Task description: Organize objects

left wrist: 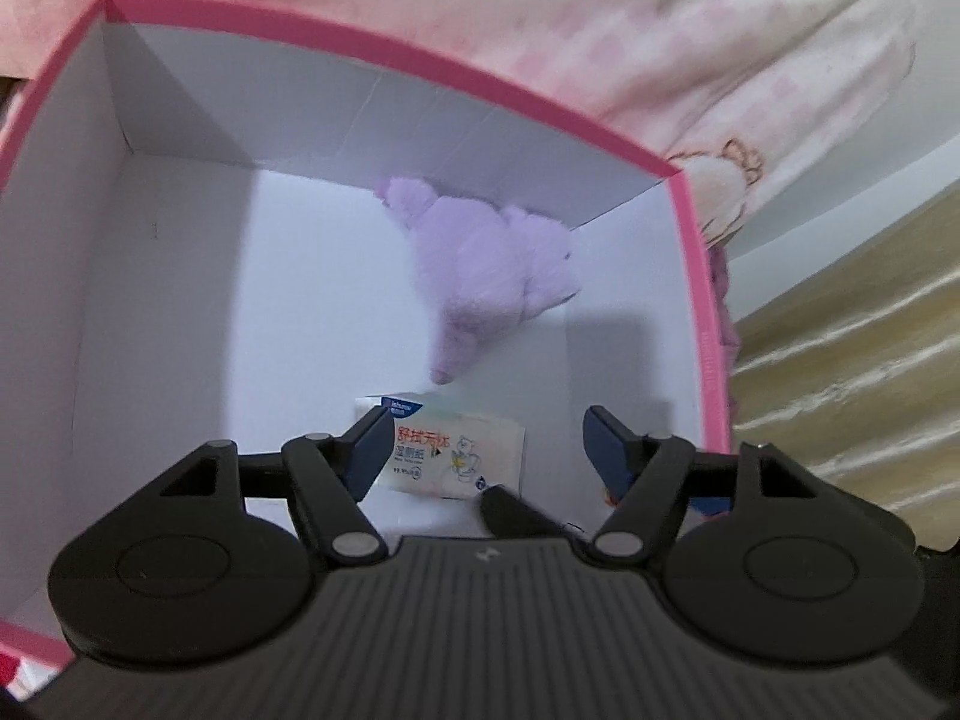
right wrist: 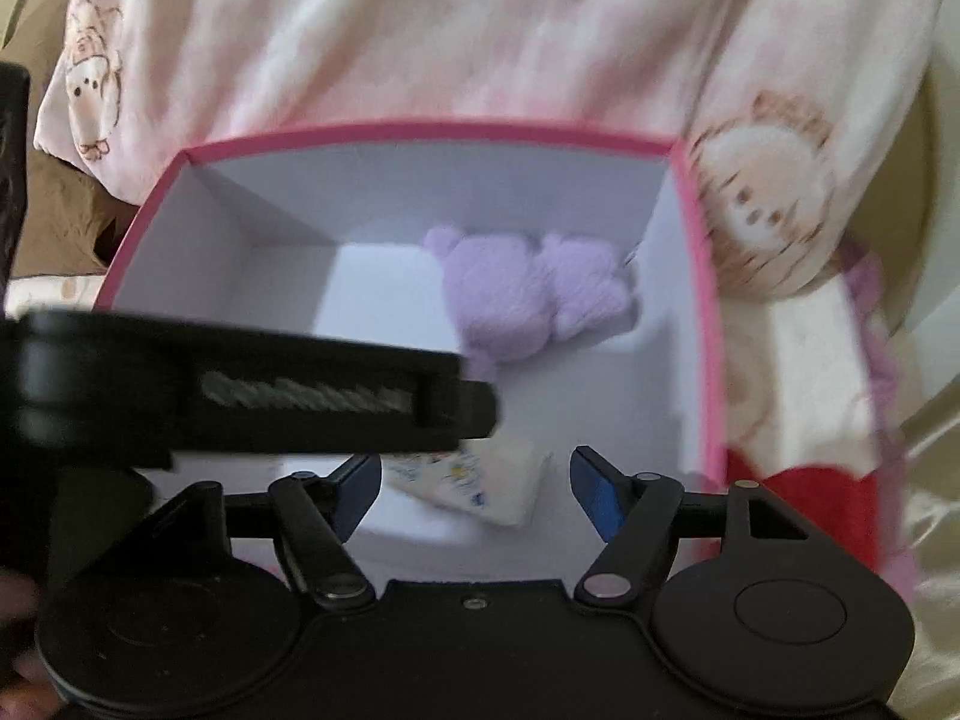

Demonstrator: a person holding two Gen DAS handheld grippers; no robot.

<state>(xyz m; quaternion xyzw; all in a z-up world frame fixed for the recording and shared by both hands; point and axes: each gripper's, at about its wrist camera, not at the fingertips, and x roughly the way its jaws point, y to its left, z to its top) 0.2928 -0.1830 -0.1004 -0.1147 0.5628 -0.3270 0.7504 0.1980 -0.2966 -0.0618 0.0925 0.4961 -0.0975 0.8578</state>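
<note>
Down inside the pink-rimmed box [left wrist: 384, 54] lie two things, both on its white floor. One purple plush toy [left wrist: 486, 258] sits against the far wall, towards the right-hand corner, with one limb trailing back towards the near side. One small white packet of wipes [left wrist: 456, 453], printed with red characters and a little cartoon bear, lies flat close to the near wall, just short of that trailing limb and apart from it.

Two tools hang over the box, both pointing steeply down into it. The left tool [left wrist: 486, 450] has its jaws parted about halfway with nothing gripped; the packet lies on the floor beneath the gap, nearer the left blue finger [left wrist: 369, 450], and whether that finger touches it I cannot tell. The right tool [right wrist: 477, 495] is likewise about half open and holds nothing, the same packet lying below and between its fingers. From the right tool's view the black body of the left one crosses the box at the left.

One pink and cream blanket [right wrist: 480, 30], printed with cartoon sheep, lies around the box.
</note>
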